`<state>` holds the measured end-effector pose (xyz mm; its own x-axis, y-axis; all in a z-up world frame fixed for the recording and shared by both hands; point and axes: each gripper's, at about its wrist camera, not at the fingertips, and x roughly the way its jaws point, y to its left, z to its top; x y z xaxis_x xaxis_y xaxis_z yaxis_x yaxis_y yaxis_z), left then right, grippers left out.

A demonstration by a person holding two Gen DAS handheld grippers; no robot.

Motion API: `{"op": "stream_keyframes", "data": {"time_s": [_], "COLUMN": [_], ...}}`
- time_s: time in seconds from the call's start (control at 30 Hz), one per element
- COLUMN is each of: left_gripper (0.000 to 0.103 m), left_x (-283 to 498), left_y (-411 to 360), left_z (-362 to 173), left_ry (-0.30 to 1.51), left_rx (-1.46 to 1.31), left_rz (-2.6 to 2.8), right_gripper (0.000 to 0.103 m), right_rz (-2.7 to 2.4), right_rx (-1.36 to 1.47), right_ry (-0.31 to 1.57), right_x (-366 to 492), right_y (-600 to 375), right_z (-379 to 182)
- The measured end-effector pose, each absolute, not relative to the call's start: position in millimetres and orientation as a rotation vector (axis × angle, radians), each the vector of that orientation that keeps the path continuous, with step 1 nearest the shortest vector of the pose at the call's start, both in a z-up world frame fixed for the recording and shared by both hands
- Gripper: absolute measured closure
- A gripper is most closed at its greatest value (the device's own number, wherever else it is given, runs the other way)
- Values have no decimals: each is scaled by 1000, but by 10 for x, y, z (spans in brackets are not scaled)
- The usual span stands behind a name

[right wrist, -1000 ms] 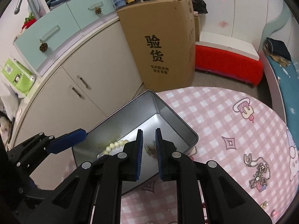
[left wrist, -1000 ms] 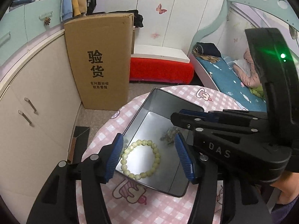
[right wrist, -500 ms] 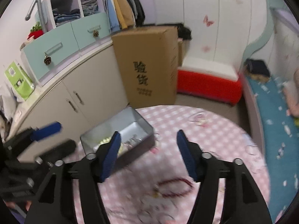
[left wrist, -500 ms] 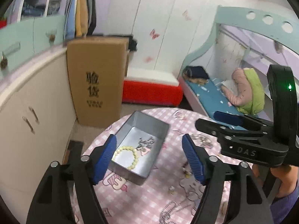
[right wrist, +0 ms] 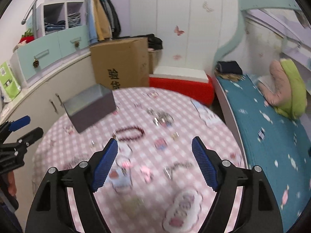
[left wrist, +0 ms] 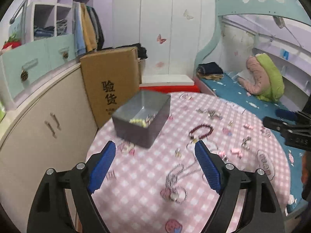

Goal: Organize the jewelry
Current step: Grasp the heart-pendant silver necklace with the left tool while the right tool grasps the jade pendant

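Plainly, cardboard box (left wrist: 110, 81) reads "验货" in black.

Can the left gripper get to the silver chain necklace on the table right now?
Probably yes. The left gripper is open and empty, and the silver chain necklace lies flat on the pink checked table just below its fingers, with nothing lying over it.

Behind the round bench (left wrist: 136, 186) with its pink checked cloth we see a tall brown cardboard box (left wrist: 110, 81) printed with black characters, standing against cream cupboards (left wrist: 44, 116). A red padded bench seat (right wrist: 180, 87) sits beside it, and a bed with a teal sheet (right wrist: 268, 128) carries a green-and-pink pillow (left wrist: 266, 79).
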<state>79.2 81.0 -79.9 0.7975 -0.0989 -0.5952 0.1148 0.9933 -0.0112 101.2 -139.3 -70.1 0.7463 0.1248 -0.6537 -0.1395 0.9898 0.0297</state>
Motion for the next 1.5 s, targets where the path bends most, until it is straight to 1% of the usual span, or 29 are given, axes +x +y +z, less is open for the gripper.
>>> {"op": "stream_keyframes", "data": {"time_s": [0.1,0.4,0.7,0.77,0.8,0.83,0.87,0.9,0.93,0.97,1.17,1.43,1.5], "left_gripper": [22,22,22,25,31,44,51,62,77,81,82,82,82], "left_x": [754,857,913,913,914,913,908,907,899,897,876,745,723], "left_y": [798,720,718,715,712,710,705,697,694,699,803,869,873], "left_z": [-957,-1536,-1712,-1727,-1730,-1734,-1730,-1731,-1727,-1718,-1631,-1247,-1186], "left_ry": [688,846,894,895,895,895,887,882,876,875,858,772,759], "left_rx": [-8,5,18,28,32,38,59,72,77,75,-6,-39,-42], "left_rz": [-138,-146,-144,-141,-143,-145,-133,-128,-139,-142,-175,-222,-228], "right_gripper": [27,27,27,27,27,27,27,27,27,27,27,27,36], "right_rz": [139,133,128,127,130,130,131,134,137,138,162,190,178], "right_rx": [1,13,16,12,10,9,9,8,5,4,-8,-32,-63], "right_ry": [747,839,886,892,899,902,902,905,910,911,933,952,936], "right_x": [912,775,804,816,824,829,827,830,833,837,859,904,886], "right_y": [-1445,-1465,-1439,-1421,-1409,-1398,-1389,-1379,-1366,-1357,-1249,-1090,-1068], "right_z": [-864,-1269,-1437,-1467,-1483,-1494,-1500,-1508,-1519,-1527,-1599,-1716,-1717]}}
